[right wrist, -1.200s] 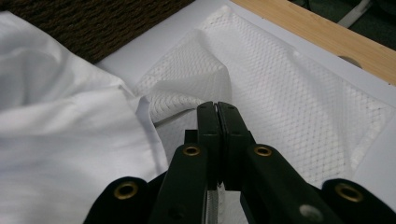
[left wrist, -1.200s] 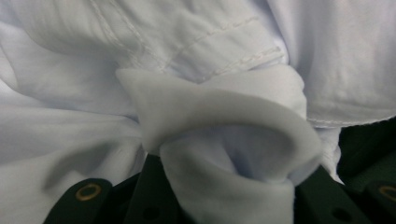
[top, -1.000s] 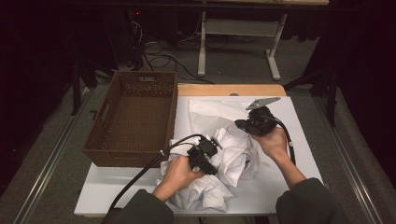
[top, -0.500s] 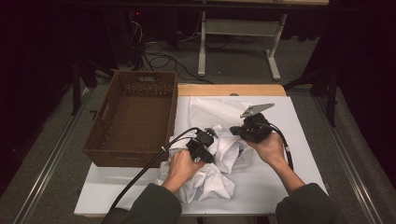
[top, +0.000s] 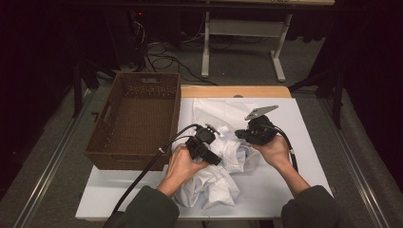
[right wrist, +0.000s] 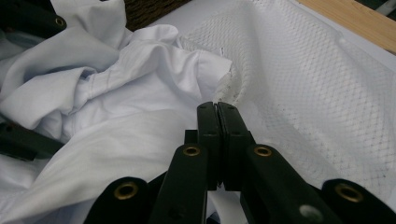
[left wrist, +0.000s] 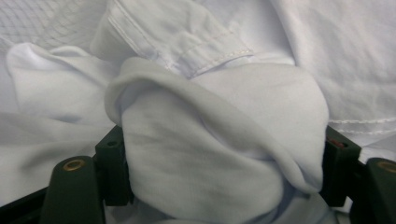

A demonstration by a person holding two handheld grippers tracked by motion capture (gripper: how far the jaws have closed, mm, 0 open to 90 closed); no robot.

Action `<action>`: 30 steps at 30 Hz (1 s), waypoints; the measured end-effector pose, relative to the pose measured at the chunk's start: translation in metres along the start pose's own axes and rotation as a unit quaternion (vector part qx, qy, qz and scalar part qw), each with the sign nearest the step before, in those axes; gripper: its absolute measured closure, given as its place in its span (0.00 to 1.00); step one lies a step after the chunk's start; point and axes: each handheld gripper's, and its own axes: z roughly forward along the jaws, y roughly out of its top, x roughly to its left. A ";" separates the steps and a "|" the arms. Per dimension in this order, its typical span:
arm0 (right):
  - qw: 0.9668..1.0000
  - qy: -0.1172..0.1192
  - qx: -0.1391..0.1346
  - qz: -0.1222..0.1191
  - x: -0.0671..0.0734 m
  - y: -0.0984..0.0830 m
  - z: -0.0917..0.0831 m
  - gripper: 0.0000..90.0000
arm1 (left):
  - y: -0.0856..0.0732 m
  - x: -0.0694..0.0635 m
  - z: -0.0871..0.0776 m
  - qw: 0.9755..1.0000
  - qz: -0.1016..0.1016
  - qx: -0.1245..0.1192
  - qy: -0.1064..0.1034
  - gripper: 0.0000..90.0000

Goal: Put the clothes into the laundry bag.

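A crumpled white shirt (top: 214,183) lies on the white table top, partly over a white mesh bag (top: 221,111). My left gripper (top: 215,133) sits on the shirt. In the left gripper view a puffed fold of the shirt (left wrist: 219,154) fills the gap of the left gripper (left wrist: 224,177). Its jaws have just been opening and stand wide around the fold. My right gripper (top: 241,135) points left at the pile. In its own view the right gripper (right wrist: 217,109) is shut, with the mesh bag's rim (right wrist: 224,81) pinched at its tips.
A brown wicker basket (top: 138,118) stands empty at the table's left, close to the left hand. The white table top (top: 285,190) has bare room at the right and front. A wooden strip (top: 237,91) runs along the far edge.
The left hand has moved slightly away from me over the shirt and its jaws stand wider. The right gripper has come a little nearer and lower. The cloth is more bunched.
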 end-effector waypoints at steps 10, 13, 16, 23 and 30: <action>1.000 0.002 0.001 0.001 0.001 0.003 0.004 1.00 | 0.006 0.005 0.003 0.998 0.010 -0.061 0.019 0.39; 1.000 0.004 0.005 0.000 0.003 0.003 0.008 1.00 | 0.008 0.008 0.007 0.998 0.014 -0.067 0.006 0.58; 1.000 0.006 0.007 0.004 0.002 0.007 0.010 1.00 | 0.008 0.007 0.009 0.997 0.030 -0.066 -0.005 0.77; 1.000 0.010 -0.010 0.007 0.003 0.014 0.004 1.00 | 0.003 -0.005 0.008 0.996 0.060 -0.057 -0.045 0.87; 0.999 0.017 -0.031 -0.004 0.009 0.018 -0.005 1.00 | 0.003 -0.012 0.017 0.992 0.073 -0.049 -0.087 0.88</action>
